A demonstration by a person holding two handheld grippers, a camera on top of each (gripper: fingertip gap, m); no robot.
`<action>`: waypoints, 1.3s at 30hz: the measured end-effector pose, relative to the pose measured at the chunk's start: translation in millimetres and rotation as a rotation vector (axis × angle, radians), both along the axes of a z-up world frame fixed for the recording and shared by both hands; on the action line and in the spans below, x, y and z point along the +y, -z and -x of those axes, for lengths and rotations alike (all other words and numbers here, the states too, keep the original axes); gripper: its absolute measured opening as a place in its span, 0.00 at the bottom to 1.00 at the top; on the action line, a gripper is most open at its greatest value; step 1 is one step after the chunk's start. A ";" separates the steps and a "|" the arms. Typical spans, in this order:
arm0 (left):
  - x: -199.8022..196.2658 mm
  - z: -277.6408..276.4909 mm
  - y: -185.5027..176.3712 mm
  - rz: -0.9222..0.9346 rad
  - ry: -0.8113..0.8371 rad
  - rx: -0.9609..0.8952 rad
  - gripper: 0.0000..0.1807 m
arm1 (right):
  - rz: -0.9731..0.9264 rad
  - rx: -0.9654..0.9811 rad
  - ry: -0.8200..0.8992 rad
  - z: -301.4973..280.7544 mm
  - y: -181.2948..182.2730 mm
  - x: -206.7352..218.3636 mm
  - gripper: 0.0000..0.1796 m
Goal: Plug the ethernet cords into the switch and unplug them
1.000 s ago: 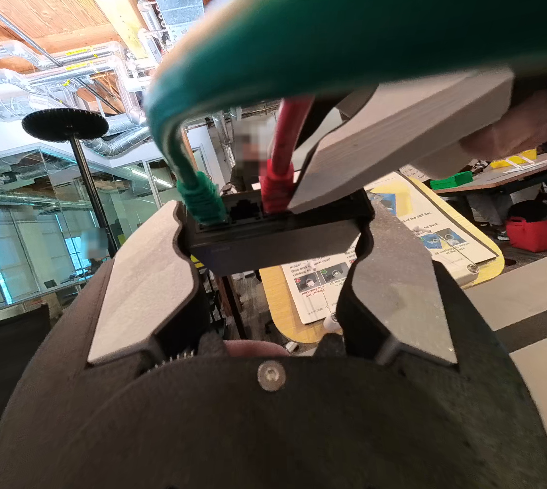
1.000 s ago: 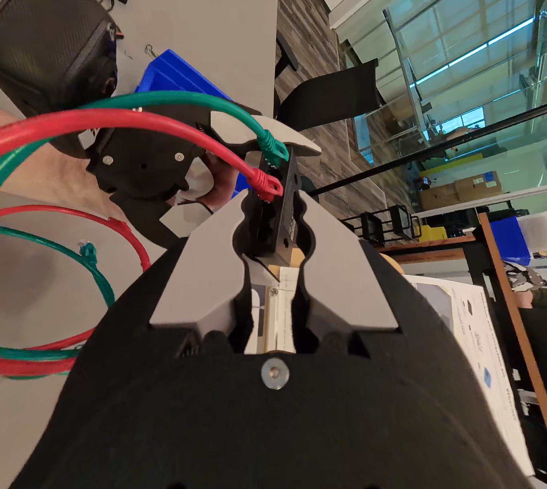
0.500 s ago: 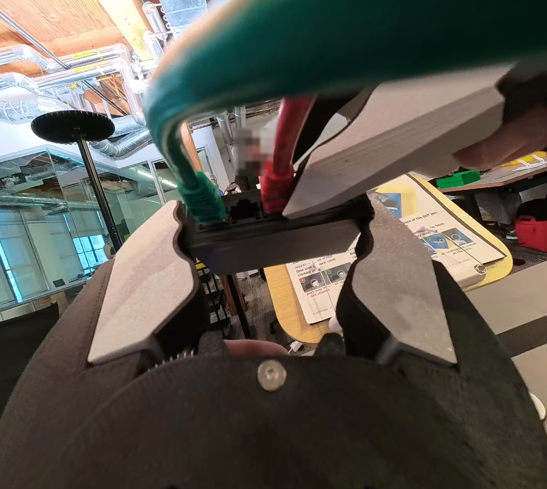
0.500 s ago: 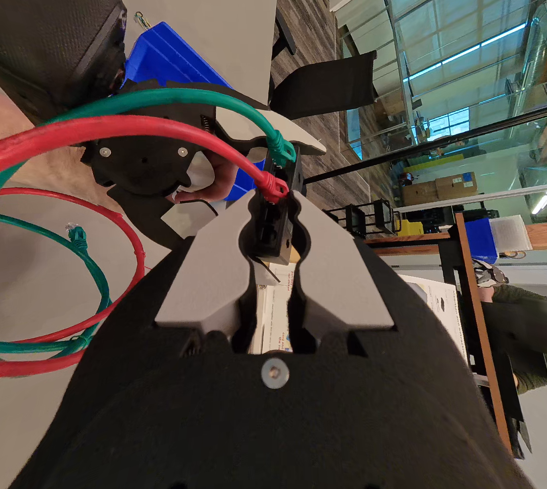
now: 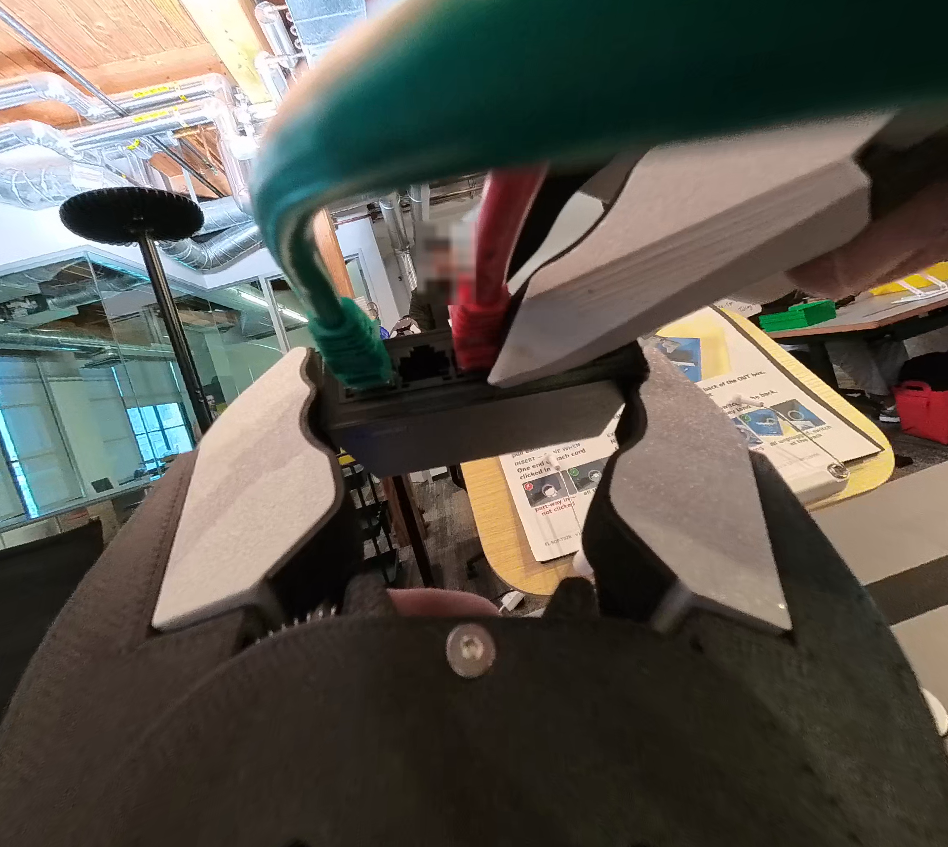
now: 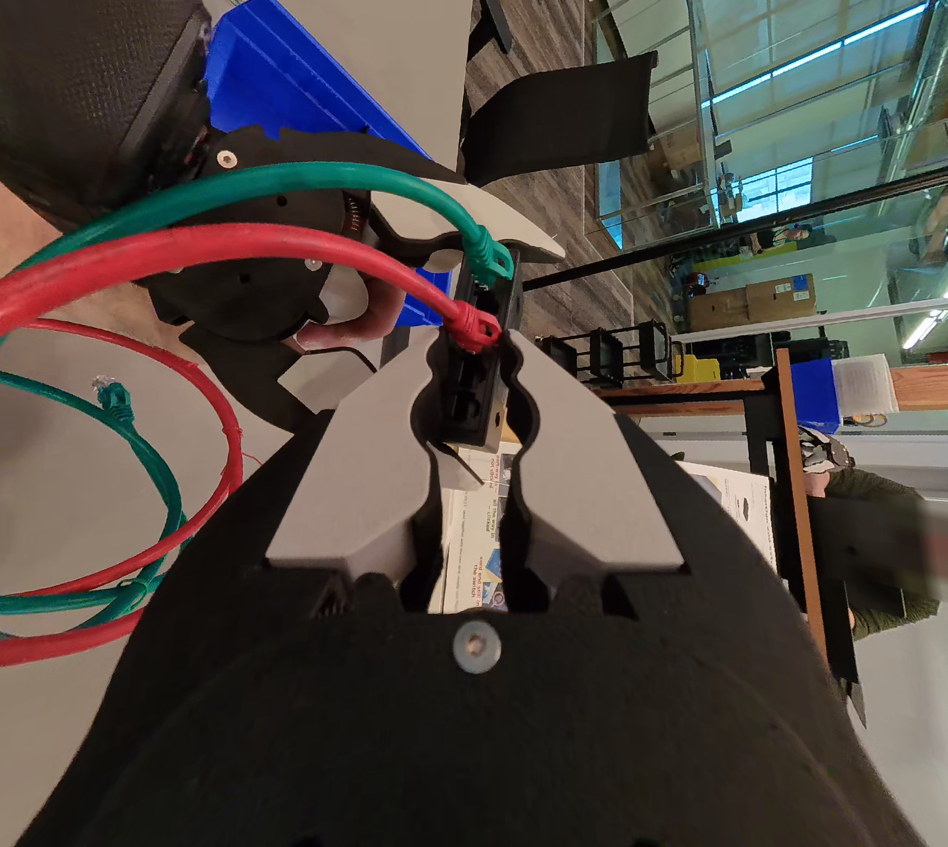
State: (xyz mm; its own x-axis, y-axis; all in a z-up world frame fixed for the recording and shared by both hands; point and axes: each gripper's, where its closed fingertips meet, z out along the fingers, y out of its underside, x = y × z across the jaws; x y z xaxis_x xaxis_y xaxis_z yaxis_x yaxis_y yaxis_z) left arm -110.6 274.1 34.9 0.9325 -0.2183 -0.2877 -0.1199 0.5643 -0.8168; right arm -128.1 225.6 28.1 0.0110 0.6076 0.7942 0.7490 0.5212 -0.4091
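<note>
Gripping the switch [image 5: 477, 417] between both pairs of fingers, the left gripper [image 5: 474, 391] and right gripper [image 6: 469, 404] are holding it aloft with the green cord [image 6: 485, 255] and red cord [image 6: 469, 322] seated, so unplugging looks next, needing one gripper freed.

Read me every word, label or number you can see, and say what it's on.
I can't quote writing, only where it stands.
White instruction sheet on the yellow board: printed text with pictures.
Front of the black switch: faint marking, blurred.
Distant cardboard boxes: labels too small.
</note>
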 end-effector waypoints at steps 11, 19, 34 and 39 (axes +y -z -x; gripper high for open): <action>2.2 0.6 2.2 0.013 -0.003 -0.003 0.61 | -0.040 -0.045 0.038 2.1 2.4 3.9 0.08; 4.2 2.6 4.6 0.005 -0.002 -0.005 0.61 | -0.056 -0.074 0.055 4.4 5.2 6.0 0.07; 9.1 9.9 9.7 -0.007 -0.015 -0.011 0.61 | -0.020 -0.100 0.087 11.1 13.1 7.3 0.10; 10.1 9.8 11.1 -0.005 -0.016 -0.009 0.61 | -0.038 -0.113 0.099 10.6 14.3 8.8 0.10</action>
